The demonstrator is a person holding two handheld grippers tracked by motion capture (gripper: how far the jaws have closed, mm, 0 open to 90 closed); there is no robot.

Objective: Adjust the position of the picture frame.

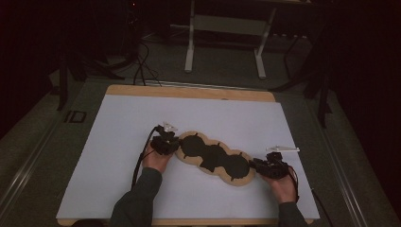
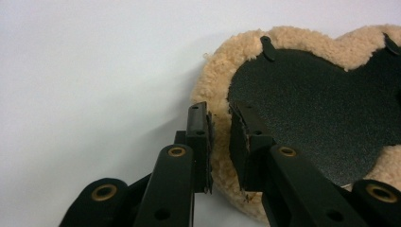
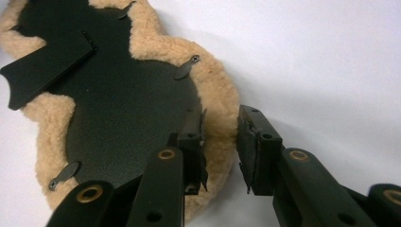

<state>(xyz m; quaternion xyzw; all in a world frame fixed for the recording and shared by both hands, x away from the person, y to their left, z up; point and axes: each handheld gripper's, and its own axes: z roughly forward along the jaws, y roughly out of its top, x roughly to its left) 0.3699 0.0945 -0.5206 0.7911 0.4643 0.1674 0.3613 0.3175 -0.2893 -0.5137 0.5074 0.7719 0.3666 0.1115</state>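
I've got the left gripper [image 2: 220, 142] pinching the floppy fleece pad [image 1: 215, 157] at its nine-o'clock rim, the right gripper [image 3: 221, 144] straddling the three-o'clock rim, jaws not quite pressing; it looks light and saggy.

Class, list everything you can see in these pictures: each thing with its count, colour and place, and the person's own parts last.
fleece pad: one, tan with black lobed backing, lying across the mat's middle
mat: one, white, covering the table
table: one, wooden, edge showing beyond the mat
metal frame: one, pale, on the floor behind
left gripper: one, black, jaws astride the pad's left rim
right gripper: one, black, jaws astride the pad's right rim
sleeves: two, dark, bottom edge
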